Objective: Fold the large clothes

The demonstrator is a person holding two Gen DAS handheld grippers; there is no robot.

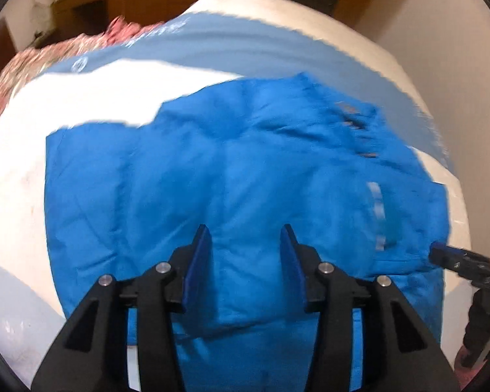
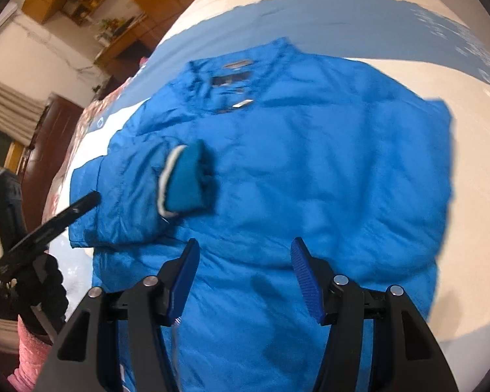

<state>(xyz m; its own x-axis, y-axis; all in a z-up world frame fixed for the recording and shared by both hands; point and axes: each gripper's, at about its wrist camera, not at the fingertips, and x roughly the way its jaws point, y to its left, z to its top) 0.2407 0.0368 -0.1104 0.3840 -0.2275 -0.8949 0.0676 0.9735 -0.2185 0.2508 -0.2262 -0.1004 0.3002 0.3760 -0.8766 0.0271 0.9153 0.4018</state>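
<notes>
Left wrist view, left gripper [image 1: 246,238] jaws spread, empty, above blue puffer jacket [image 1: 212,176] lying on white bed [image 1: 81,104], right gripper [image 2: 243,254] likewise spread, collar label [image 2: 235,80] too blurred to read

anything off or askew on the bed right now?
Nothing damaged or spilled. The bright blue puffer jacket lies flat on the white and blue bedsheet, one sleeve folded across its body, teal cuff on top. Both views are motion-blurred. Left tool and right tool are open, holding nothing.
</notes>
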